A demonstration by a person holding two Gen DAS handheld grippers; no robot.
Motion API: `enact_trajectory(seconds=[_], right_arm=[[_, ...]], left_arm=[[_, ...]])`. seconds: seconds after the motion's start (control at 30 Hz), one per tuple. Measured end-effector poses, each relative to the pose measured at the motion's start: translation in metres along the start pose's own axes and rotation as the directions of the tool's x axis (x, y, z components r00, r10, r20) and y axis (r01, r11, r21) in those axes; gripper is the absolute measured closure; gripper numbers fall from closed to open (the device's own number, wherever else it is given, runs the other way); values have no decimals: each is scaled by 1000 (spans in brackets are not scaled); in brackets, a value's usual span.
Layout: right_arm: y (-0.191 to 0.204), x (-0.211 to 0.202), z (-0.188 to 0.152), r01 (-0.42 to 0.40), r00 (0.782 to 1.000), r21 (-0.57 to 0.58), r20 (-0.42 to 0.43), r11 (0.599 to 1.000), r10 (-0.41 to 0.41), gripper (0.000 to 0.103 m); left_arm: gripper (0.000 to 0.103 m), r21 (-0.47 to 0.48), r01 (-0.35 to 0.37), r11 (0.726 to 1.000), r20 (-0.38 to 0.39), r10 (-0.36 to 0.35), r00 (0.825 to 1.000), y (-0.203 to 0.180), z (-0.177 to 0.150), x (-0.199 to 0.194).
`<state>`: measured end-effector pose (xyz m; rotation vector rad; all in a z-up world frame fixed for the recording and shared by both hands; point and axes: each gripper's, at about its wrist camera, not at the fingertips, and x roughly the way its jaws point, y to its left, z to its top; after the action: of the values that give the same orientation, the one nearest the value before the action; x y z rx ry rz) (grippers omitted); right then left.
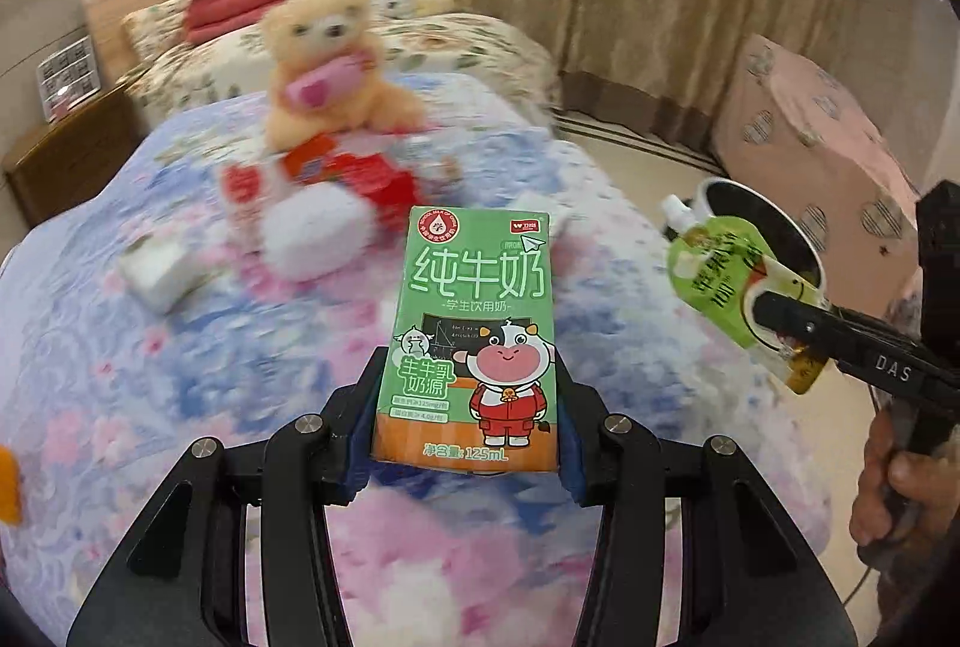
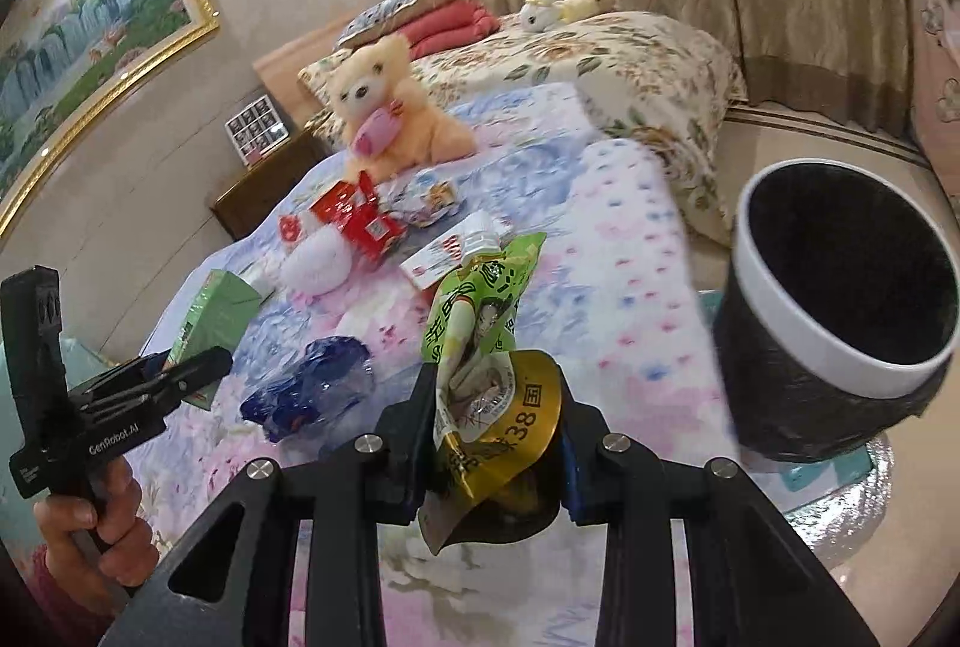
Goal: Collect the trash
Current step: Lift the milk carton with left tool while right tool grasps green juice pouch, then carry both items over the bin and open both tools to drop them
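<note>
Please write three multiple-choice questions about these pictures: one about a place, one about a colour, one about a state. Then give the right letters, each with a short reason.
1. Where does the plush beige teddy bear sit?
A. on the flowered bedspread
B. in the bin
C. on the floor

2. What colour is the front of the small milk carton in the left gripper?
A. mostly blue
B. mostly green
C. mostly black

3. What is the state of the right gripper?
A. open and empty
B. closed on a crumpled green and gold drink pouch
C. closed on a red box

Answers:
1 A, the bear rests on the bedspread.
2 B, its printed face is green.
3 B, the pouch is pinched between the jaws, near the black-lined white bin.
</note>
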<state>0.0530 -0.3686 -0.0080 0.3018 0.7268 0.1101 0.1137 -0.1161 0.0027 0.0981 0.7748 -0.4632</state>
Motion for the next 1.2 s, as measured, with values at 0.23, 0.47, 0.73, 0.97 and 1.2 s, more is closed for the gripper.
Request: enact_trajectory(seconds=[0.23,0.47,0.73,0.97,1.2], right_arm=[[-28,-21,1,32,999,38,26,999,-33,69],[-54,-34,3,66,997,79,38,995,-69,69],[-81,-44,7,94,994,123,52,988,-101,69],[-105,-51,15,141,987,143,57,980,-151,69],[-135,-51,26,193,979,163,42,968,-202,69]], left_arm=[[57,66,59,996,-39,-56,998,-51,10,24],[57,108,100,989,-57,-95,994,-85,17,36],[57,144,129,981,-80,-118,990,-113,23,49],[57,170,164,972,-101,-148,984,-144,37,67],[57,216,189,958,-110,-168,980,-177,55,82]])
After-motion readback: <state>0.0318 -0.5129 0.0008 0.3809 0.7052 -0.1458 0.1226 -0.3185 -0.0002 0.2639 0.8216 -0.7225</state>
